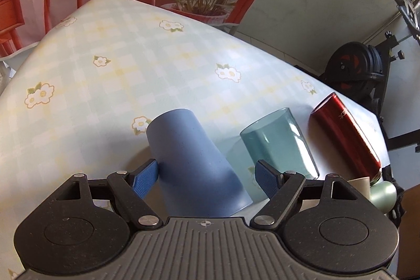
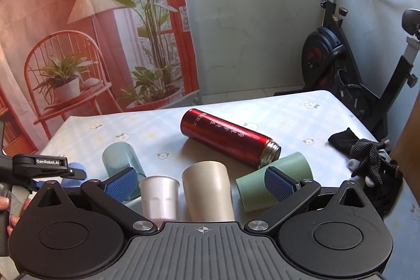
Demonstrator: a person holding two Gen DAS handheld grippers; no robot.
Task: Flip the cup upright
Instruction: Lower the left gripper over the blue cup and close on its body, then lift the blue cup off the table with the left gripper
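A blue plastic cup (image 1: 194, 162) stands upside down on the flowered tablecloth (image 1: 105, 85). My left gripper (image 1: 207, 175) is open around its lower part, the left pad (image 1: 145, 179) touching its side, the right pad (image 1: 267, 179) apart from it. My right gripper (image 2: 202, 183) is open and empty, its fingers on either side of an upside-down white cup (image 2: 158, 197) and beige cup (image 2: 207, 190). The left gripper body (image 2: 39, 167) and a bit of the blue cup (image 2: 76, 169) show at the left edge of the right wrist view.
An upside-down teal glass (image 1: 281, 143) (image 2: 122, 162), a red flask on its side (image 1: 346, 133) (image 2: 228, 138) and a green cup on its side (image 2: 275, 180) are on the table. Black gloves (image 2: 372, 162) lie at the right. An exercise bike (image 2: 341, 64) stands beyond the table.
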